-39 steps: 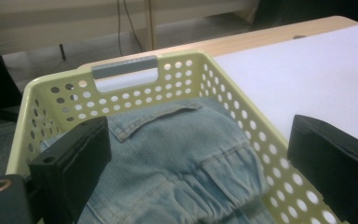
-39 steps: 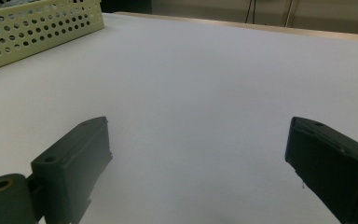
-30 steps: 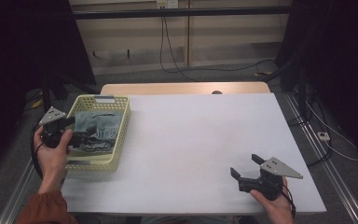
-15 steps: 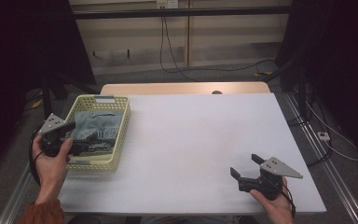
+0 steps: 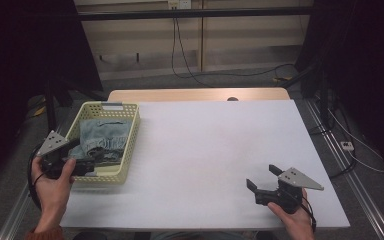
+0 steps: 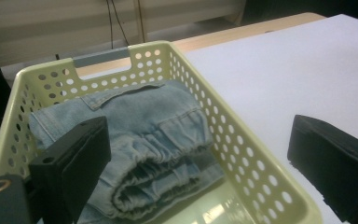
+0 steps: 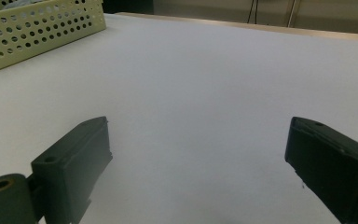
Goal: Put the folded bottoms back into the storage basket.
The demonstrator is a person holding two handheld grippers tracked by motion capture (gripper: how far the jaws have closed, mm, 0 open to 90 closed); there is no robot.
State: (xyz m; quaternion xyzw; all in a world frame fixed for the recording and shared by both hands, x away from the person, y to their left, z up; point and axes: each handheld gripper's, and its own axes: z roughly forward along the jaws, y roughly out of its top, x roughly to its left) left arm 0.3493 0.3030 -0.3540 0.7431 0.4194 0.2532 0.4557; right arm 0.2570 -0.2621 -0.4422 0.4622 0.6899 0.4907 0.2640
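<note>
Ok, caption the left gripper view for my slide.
Open left gripper poised over a yellow perforated basket holding folded light-blue denim at the white table's edge.

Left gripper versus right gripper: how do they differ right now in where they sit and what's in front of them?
The left gripper sits at the near end of the yellow basket, while the right gripper is low over bare white table near the front right edge. The left gripper's jaws frame the folded denim jeans in the basket; the right gripper's jaws frame nothing but tabletop. Both are open and hold nothing.
</note>
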